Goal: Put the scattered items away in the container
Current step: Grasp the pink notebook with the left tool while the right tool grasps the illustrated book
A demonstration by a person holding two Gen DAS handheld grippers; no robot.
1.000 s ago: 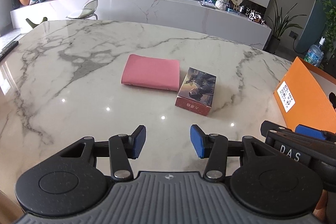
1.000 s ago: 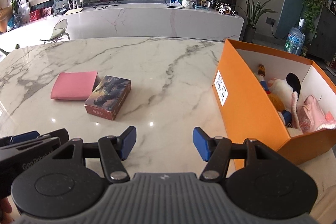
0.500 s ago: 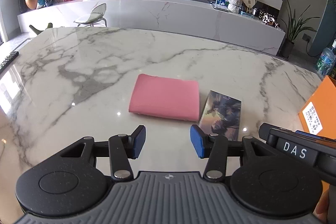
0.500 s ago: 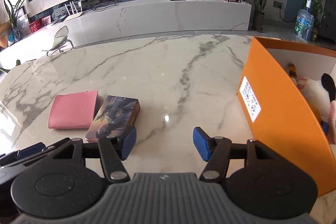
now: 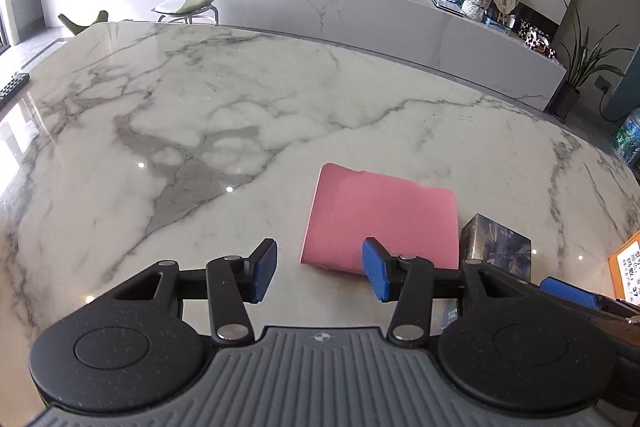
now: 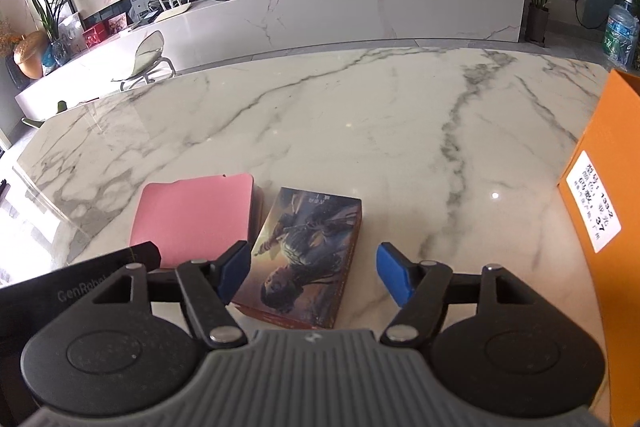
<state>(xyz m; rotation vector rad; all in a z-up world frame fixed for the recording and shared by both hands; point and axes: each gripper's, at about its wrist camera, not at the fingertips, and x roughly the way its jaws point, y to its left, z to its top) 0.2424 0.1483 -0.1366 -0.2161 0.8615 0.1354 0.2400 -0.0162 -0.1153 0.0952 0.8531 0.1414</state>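
Observation:
A flat pink pouch (image 5: 380, 215) lies on the marble table, with a picture-covered box (image 5: 496, 241) just to its right. My left gripper (image 5: 320, 273) is open and empty, low over the table at the pouch's near left corner. My right gripper (image 6: 314, 277) is open, its jaws straddling the near end of the box (image 6: 304, 259), not touching it that I can see. The pouch also shows in the right wrist view (image 6: 192, 215). The orange container (image 6: 600, 195) stands at the right edge; its inside is out of view.
The marble table (image 5: 200, 131) stretches far ahead and left. A remote (image 5: 12, 87) lies at its far left edge. A chair (image 6: 146, 59) stands beyond the far edge. The other gripper's body shows at each view's lower side.
Both grippers have moved forward and down toward the items. The pouch and box now sit close under the fingertips; the right gripper has come over the box. Both stay open.

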